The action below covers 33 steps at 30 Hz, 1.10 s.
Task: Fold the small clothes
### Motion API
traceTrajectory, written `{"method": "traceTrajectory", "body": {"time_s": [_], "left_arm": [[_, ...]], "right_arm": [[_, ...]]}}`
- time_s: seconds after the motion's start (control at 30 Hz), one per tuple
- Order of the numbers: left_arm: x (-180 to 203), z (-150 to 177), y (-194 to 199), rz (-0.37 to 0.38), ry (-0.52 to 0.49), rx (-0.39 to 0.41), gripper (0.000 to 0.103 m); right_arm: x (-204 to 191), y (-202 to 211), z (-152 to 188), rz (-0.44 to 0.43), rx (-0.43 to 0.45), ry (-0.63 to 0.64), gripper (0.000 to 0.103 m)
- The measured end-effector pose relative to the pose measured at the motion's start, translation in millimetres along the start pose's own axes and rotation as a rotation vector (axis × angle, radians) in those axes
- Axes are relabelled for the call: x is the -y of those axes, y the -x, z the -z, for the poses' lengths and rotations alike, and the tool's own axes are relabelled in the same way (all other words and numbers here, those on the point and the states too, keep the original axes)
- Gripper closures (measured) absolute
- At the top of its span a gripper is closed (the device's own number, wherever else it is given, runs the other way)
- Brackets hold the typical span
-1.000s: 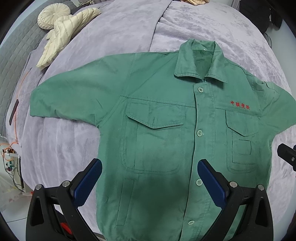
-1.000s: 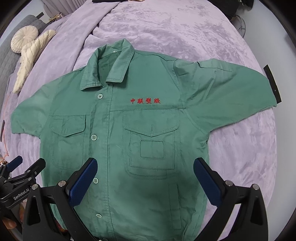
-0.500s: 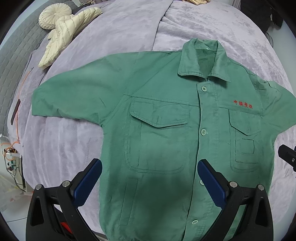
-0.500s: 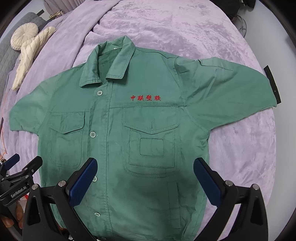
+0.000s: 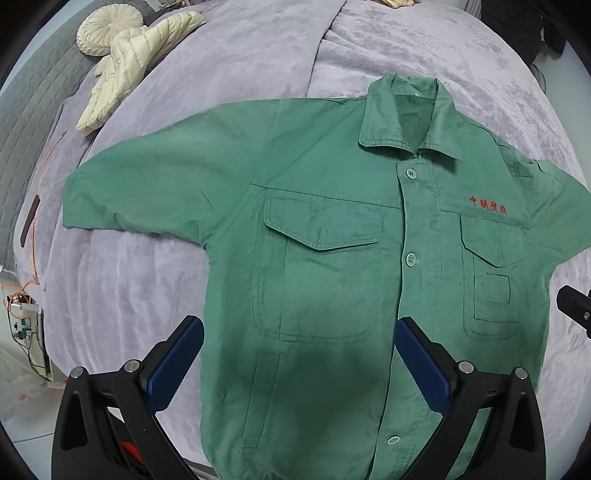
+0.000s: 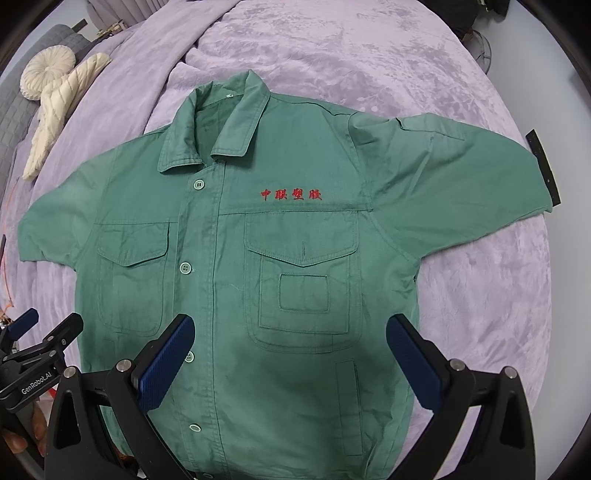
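Note:
A green short-sleeved button shirt with red embroidered characters lies flat, front up, on a purple bedspread; it also fills the right wrist view. Both sleeves are spread out sideways. My left gripper is open and empty, hovering above the shirt's lower left front. My right gripper is open and empty, hovering above the lower right front near the chest pocket. The left gripper also shows at the left edge of the right wrist view.
A cream round cushion and a cream quilted garment lie at the far left of the bed. A grey quilted headboard is at the left. Cables and a device sit beyond the left bed edge. The floor is at the right.
Both grippers have drifted slightly left and back; the shirt appears shifted a little right and down in both views. Both stay open. The shirt itself has not moved.

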<state>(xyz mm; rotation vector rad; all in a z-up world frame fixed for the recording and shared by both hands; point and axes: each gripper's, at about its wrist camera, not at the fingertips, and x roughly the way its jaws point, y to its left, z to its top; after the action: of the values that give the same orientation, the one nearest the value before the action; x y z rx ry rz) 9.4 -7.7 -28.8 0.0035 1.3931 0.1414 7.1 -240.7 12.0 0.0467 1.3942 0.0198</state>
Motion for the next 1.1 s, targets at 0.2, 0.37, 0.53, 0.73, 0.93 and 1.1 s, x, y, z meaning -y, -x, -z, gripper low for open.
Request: {"method": "traceTrajectory", "body": {"time_s": [0.2, 0.37, 0.53, 0.73, 0.93, 1.1], "left_arm": [[-2, 2, -3, -0.012, -0.005, 0.001, 0.0], [-6, 3, -4, -0.01, -0.012, 0.002, 0.0], [-9, 3, -3, -0.007, -0.009, 0.007, 0.0], [-11, 3, -4, -0.007, -0.009, 0.007, 0.0], [-12, 2, -4, -0.008, -0.009, 0.009, 0.0], [-13, 0, -4, -0.002, -0.006, 0.008, 0.0]], "right_arm": [[-3, -3, 2, 0.004, -0.006, -0.001, 0.0], [-6, -5, 2, 0.007, -0.009, 0.0, 0.0], [-8, -6, 2, 0.009, -0.01, 0.001, 0.0], [-13, -7, 2, 0.013, -0.012, 0.004, 0.0], [-15, -7, 1, 0.014, -0.017, 0.001, 0.0], [-14, -7, 1, 0.014, -0.016, 0.003, 0.0]]}}
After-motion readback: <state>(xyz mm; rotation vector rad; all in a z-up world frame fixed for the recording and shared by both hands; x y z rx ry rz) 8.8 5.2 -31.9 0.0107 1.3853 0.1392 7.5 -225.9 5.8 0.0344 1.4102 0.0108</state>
